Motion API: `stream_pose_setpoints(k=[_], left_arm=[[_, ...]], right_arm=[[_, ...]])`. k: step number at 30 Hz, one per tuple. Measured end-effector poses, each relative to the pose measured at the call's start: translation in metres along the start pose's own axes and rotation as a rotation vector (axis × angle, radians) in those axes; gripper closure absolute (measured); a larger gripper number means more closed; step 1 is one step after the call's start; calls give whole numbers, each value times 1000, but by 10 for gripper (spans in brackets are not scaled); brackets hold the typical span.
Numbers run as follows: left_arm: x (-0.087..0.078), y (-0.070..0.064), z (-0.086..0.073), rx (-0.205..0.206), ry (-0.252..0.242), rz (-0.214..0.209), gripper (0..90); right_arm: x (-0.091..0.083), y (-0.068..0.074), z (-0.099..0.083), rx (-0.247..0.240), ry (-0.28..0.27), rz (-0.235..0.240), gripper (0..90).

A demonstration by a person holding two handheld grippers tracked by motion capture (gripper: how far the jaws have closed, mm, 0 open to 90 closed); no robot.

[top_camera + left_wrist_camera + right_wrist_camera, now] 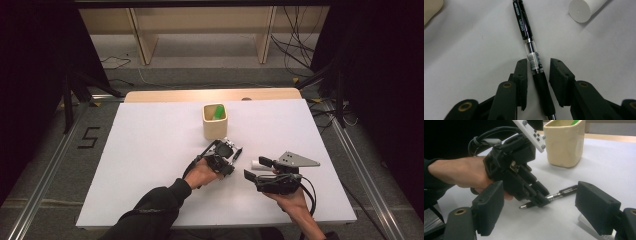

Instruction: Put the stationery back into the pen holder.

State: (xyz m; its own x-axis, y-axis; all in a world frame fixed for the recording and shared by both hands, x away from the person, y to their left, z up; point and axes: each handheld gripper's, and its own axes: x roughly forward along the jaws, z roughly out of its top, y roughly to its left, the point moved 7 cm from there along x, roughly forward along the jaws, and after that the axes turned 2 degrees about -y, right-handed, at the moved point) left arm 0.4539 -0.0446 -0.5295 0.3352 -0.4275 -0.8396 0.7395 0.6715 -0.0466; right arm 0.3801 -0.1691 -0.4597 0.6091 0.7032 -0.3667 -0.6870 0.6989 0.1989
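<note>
Pen (pixel 534 62) between left tool (pixel 538 75) jaws.

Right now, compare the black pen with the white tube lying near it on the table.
The black pen is slim, dark and printed with a label and clear midsection; the white tube is thicker, plain and white. The pen lies between the open jaws of the left tongs, which straddle its rubber grip; the tube lies beside the right tongs, not between their jaws. Both lie flat on the white table.
</note>
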Motion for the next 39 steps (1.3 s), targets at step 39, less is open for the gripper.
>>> stream_pose_setpoints(k=[39], left_arm=[[-63, 36, -11, -39, -57, -170, 790]], right_arm=[[0, 3, 1, -38, -1, -11, 241]])
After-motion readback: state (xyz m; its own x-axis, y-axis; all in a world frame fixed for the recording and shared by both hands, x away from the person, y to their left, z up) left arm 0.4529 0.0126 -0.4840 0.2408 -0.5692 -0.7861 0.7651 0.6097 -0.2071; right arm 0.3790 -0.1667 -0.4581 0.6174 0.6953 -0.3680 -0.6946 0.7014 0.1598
